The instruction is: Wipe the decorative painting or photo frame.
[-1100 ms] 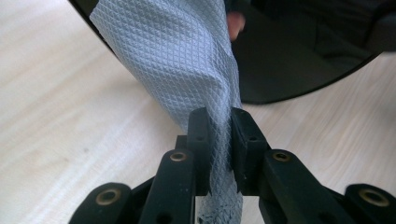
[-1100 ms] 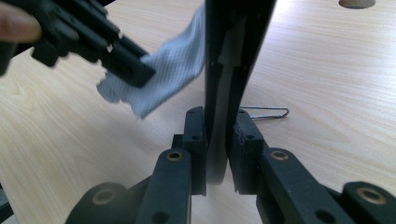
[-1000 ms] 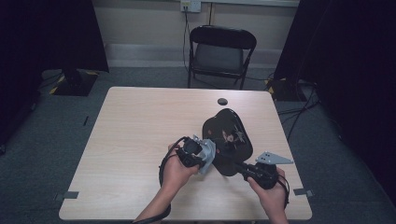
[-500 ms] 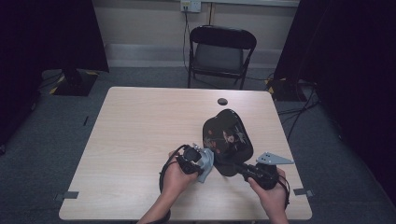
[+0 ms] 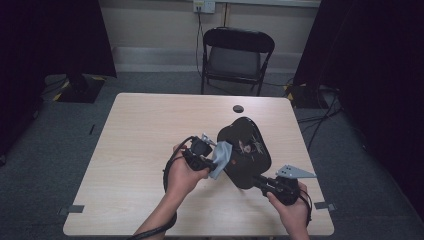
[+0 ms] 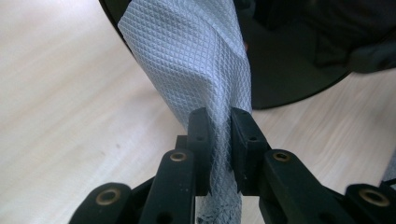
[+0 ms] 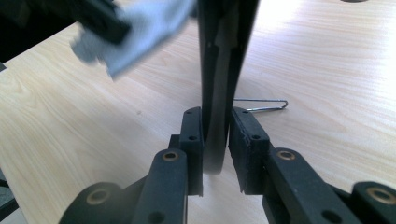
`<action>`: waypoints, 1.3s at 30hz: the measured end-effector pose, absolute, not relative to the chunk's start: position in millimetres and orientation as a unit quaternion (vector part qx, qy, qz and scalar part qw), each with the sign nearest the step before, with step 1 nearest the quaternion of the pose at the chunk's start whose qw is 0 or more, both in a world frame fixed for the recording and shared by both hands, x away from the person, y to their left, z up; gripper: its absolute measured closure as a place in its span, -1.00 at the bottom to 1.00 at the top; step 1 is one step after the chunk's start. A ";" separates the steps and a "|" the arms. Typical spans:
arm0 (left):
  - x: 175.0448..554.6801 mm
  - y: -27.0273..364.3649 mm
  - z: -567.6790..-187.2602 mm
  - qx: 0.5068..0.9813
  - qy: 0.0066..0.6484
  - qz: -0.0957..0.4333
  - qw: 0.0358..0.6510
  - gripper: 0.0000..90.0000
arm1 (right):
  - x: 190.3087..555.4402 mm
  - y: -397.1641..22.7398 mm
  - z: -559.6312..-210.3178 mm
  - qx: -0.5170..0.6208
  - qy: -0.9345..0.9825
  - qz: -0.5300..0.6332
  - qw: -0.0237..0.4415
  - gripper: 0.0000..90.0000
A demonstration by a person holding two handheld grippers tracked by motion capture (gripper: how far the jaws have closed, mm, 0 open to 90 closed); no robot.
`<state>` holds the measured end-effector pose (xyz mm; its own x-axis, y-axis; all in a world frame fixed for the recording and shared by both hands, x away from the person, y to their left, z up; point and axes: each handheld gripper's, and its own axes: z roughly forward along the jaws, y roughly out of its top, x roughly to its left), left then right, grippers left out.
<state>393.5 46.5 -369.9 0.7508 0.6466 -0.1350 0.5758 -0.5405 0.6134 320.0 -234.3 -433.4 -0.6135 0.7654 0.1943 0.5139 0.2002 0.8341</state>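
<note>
Here we list what lies before us, from the bottom of the frame to the top.

- Right gripper (image 5: 260,181): we find it at the lower right of the high view, in the person's right hand (image 5: 292,210), with a grey three-cornered plate on top. In its own view the jaws have just been opening a little, yet we see the dark edge of the black mirror (image 7: 223,70) standing upright between the pads, clamped at its lower rim.
- Left gripper (image 5: 216,159): we place it just left of centre in the high view, in the left hand (image 5: 182,175), a cable looping beside the wrist. Its jaws are closed tight on a grey cloth (image 6: 196,65), a quilted weave that rises from between the pads.
- Grey cloth (image 5: 220,157): we see it bunched against the left edge of the black mirror, touching it. In the left gripper view it drapes over the dark glossy rim at the top of the frame.
- Black mirror (image 5: 245,152): an oval, glossy dark disc held tilted above the table (image 5: 140,135), right of centre.
- Wire stand (image 7: 261,105): a thin metal loop lying on the table behind the mirror's edge, in the right gripper view.
- Small dark round spot (image 5: 238,108): near the table's far edge.
- Folding chair (image 5: 235,55): beyond the table, top centre.
</note>
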 end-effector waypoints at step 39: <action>391.2 22.8 -346.5 0.876 0.321 0.060 0.356 0.77 | 319.5 -230.0 -435.1 0.414 0.774 0.460 0.132 0.76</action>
